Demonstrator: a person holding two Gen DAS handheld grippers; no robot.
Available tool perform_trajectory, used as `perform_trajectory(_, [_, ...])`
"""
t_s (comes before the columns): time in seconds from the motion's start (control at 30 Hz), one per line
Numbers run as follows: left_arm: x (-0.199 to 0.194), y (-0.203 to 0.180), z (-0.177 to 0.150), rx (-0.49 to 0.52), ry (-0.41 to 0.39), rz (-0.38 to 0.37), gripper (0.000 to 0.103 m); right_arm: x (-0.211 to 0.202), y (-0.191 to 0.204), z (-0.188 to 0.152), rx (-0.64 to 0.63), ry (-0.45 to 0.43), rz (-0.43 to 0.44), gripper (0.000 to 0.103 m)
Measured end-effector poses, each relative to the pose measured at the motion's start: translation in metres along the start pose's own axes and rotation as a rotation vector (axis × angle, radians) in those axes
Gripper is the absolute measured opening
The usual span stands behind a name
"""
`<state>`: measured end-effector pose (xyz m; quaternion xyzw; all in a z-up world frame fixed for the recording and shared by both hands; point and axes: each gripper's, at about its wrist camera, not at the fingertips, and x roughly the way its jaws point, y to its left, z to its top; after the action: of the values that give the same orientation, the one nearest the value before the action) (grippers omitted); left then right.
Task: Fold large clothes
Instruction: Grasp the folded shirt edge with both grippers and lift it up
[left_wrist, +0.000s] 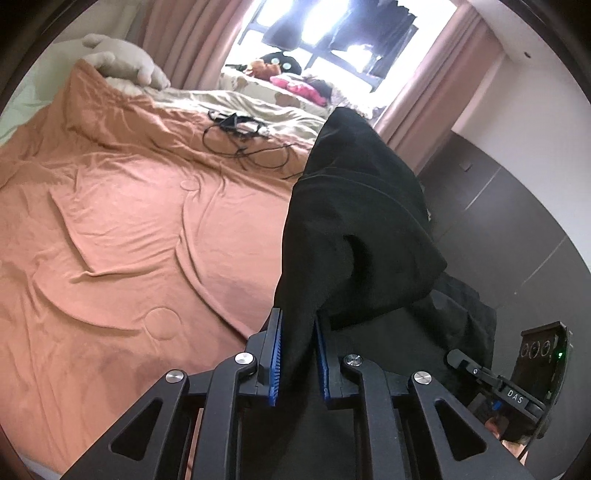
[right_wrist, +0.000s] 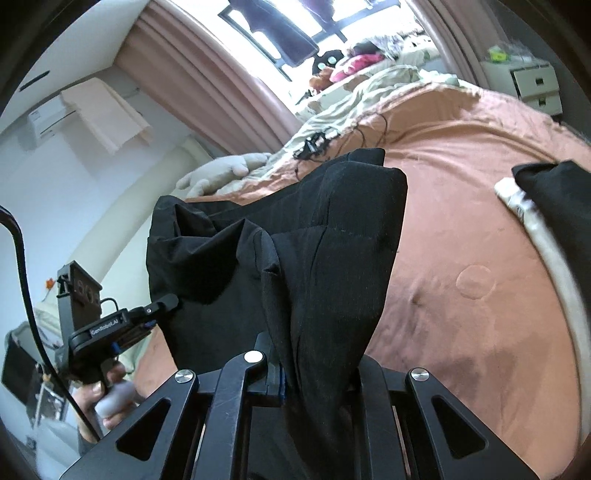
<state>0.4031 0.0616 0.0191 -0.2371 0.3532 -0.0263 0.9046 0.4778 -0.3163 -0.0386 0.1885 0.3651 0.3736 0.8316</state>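
A large black garment (left_wrist: 354, 229) hangs bunched above the bed. In the left wrist view my left gripper (left_wrist: 297, 317) is shut on it, with an edge of cloth pinched between the blue pads (left_wrist: 275, 354). In the right wrist view the same garment (right_wrist: 325, 236) drapes over my right gripper (right_wrist: 314, 354) and hides most of both fingers; it is shut on the cloth. Each view shows the other gripper at the garment's far side: the right gripper (left_wrist: 458, 358) low on the right, and the left gripper (right_wrist: 168, 302) on the left, held by a hand (right_wrist: 110, 391).
Below lies a bed with a wrinkled orange cover (left_wrist: 129, 221). Tangled black cables (left_wrist: 236, 125) and a grey plush toy (left_wrist: 125, 62) lie farther up it. Another black item over something white (right_wrist: 554, 192) lies at the bed's right edge. A white drawer unit (right_wrist: 535, 85) and dark cupboard doors (left_wrist: 517, 221) stand beside the bed.
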Motion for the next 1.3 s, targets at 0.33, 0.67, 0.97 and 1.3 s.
perform_trajectory(0.33, [-0.025,-0.063,-0.013,0.054,-0.029,-0.072,0.016,-0.079,0.006,0.010,-0.050,-0.112,-0.025,0.012])
perform_trajectory(0.67, [-0.033,-0.160,-0.026,0.114,-0.046,-0.164,0.015,-0.168,-0.012,0.039,-0.106,-0.195,-0.117,0.012])
perform_trajectory(0.97, [-0.044,-0.254,-0.041,0.184,-0.064,-0.231,0.015,-0.259,-0.028,0.055,-0.139,-0.288,-0.208,0.012])
perform_trajectory(1.3, [-0.028,-0.341,-0.066,0.266,-0.017,-0.311,0.015,-0.333,-0.068,0.061,-0.117,-0.354,-0.305,0.012])
